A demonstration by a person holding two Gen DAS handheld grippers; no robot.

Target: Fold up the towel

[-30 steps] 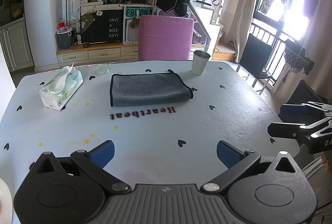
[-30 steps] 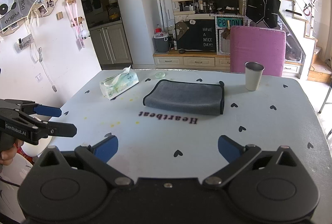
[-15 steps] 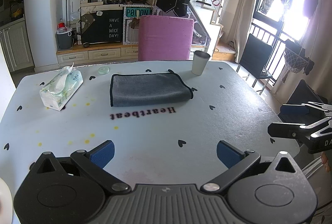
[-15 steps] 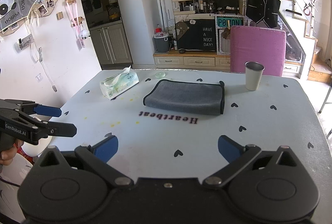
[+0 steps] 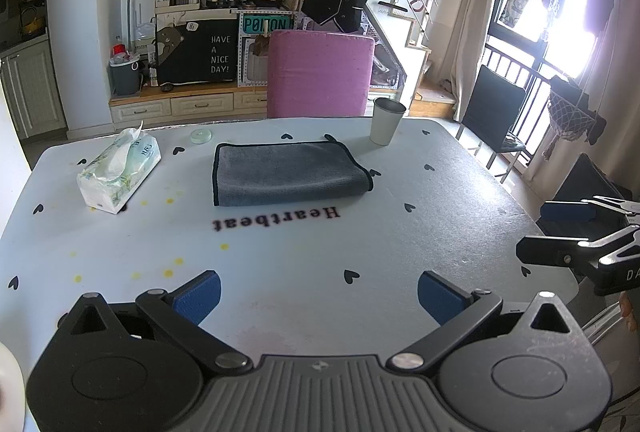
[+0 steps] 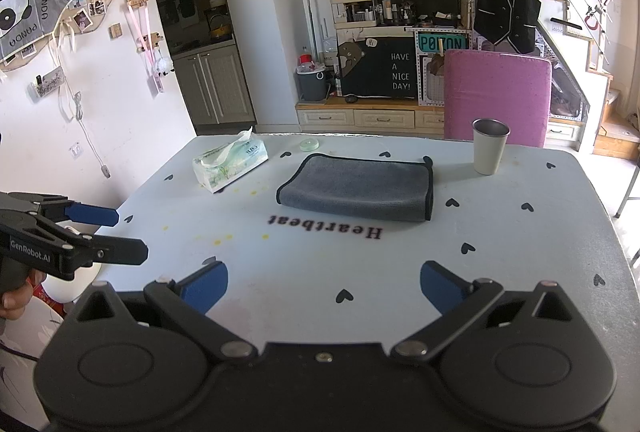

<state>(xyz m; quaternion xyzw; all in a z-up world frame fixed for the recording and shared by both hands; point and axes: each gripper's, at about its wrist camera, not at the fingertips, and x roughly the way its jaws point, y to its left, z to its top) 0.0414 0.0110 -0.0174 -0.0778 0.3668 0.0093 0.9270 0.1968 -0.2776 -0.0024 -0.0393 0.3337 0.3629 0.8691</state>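
Note:
A grey towel [image 5: 290, 174] with a dark border lies folded flat on the far half of the table, also in the right wrist view [image 6: 358, 188]. My left gripper [image 5: 318, 296] is open and empty, held over the near table edge, well short of the towel. My right gripper [image 6: 324, 286] is open and empty, also at the near edge. Each gripper shows in the other's view: the right one [image 5: 560, 232] at the table's right side, the left one [image 6: 116, 234] at its left side, both open.
A tissue pack [image 5: 120, 172] lies left of the towel. A metal cup [image 5: 386, 122] stands at its far right. A small round lid [image 5: 201, 136] sits near the far edge. A pink chair [image 5: 320, 72] stands behind the light table [image 5: 280, 256] printed "Heartbeat".

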